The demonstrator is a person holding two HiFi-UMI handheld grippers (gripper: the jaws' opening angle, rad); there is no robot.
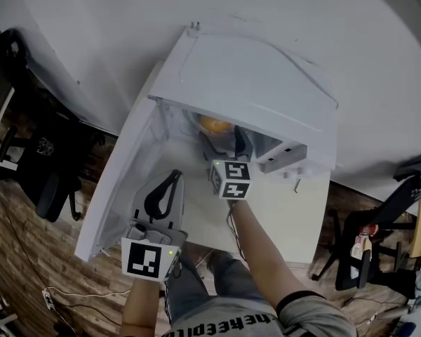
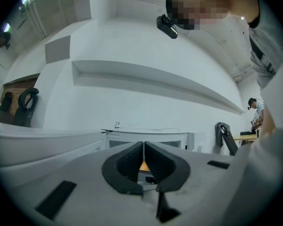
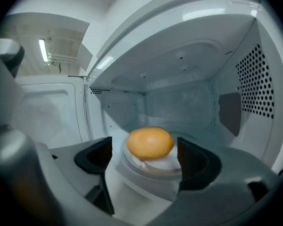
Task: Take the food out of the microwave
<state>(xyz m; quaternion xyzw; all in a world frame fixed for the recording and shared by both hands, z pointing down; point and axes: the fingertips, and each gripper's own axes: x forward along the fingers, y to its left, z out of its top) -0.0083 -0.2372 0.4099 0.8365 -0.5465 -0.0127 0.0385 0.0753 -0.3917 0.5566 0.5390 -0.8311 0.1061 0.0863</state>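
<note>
Leftward, open microwave door (image 3: 49, 112); ahead, perhaps bun (image 3: 150, 142).

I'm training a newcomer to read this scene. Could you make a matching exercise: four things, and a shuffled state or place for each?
1. left gripper
2. right gripper
3. round orange food
4. microwave door

A. swung open
B. jaws together
C. on the white plate
D. jaws apart, nothing gripped

Pairs: 1-B, 2-D, 3-C, 4-A

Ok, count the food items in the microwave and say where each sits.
1. An orange bun lies on the white plate in the middle of the microwave; parts of its floor are hidden.
</note>
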